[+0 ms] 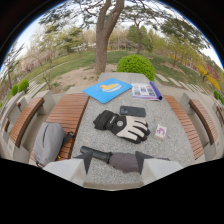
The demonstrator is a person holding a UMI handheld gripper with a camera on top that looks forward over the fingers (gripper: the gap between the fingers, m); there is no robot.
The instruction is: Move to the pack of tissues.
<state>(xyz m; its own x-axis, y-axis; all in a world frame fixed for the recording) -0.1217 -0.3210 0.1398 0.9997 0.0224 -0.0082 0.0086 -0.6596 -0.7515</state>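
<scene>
My jaws stand open over the near edge of the stone worktop [95, 107], nothing held between them, their pale fingers [67, 169] spread to either side. Between them and just ahead lies a folded umbrella [112, 158], dark handle to one side and grey canopy to the other, stretched across my way forward. Beyond it a black and cream glove [122, 125] lies in the middle of the worktop, and a dark phone [132, 111] rests just behind the glove. The pack of tissues [160, 131], small and white with purple print, sits off to the right of the glove, near the worktop's edge and apart from the other things. Further back a blue book [107, 90] lies flat, with a pamphlet [145, 91] and a purple pen [156, 90] beside it. Wooden benches [67, 117] flank the worktop on both sides; a grey backpack [49, 142] rests on the left one. Past the worktop are a tree trunk [104, 40] and a round green bush [136, 65].
</scene>
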